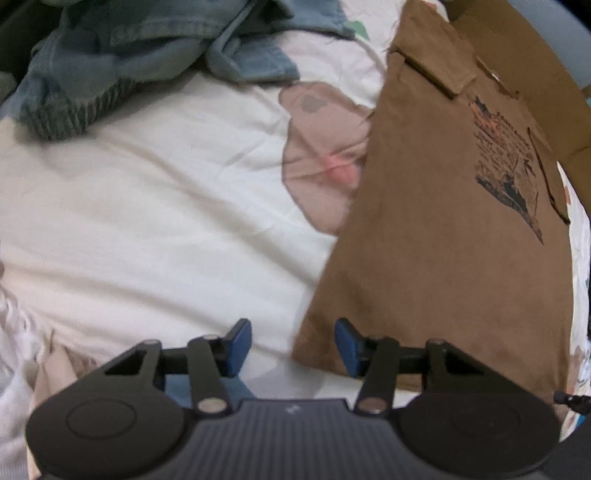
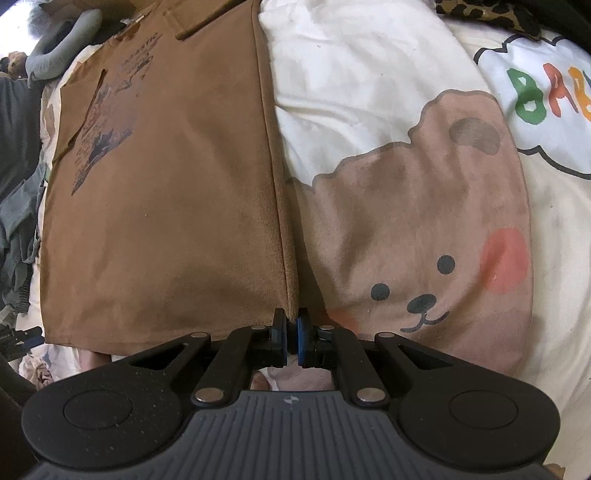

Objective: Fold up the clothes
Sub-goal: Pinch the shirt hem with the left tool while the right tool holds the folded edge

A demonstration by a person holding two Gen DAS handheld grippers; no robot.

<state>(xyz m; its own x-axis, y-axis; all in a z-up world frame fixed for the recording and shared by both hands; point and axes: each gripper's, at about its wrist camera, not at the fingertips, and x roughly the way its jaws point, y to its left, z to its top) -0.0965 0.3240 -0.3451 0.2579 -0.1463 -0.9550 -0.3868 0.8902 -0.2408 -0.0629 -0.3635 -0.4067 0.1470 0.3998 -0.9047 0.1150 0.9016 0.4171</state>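
A brown T-shirt point(image 1: 443, 240) with a dark printed graphic lies flat on a white bed cover point(image 1: 147, 221). In the left wrist view its near left corner sits between the blue pads point(image 1: 238, 343) of my left gripper point(image 1: 293, 345). The jaws stand apart and neither pad presses the cloth. In the right wrist view the same brown T-shirt point(image 2: 166, 203) fills the left half. My right gripper point(image 2: 291, 326) is shut on its near right corner, where the side hem runs down into the jaws.
A heap of denim and knit clothes point(image 1: 140, 55) lies at the far left of the bed. The bed cover point(image 2: 369, 74) has a large bear print point(image 2: 424, 240) beside the shirt. Leopard-print fabric point(image 2: 487, 14) and a grey soft object point(image 2: 62, 40) lie at the far edges.
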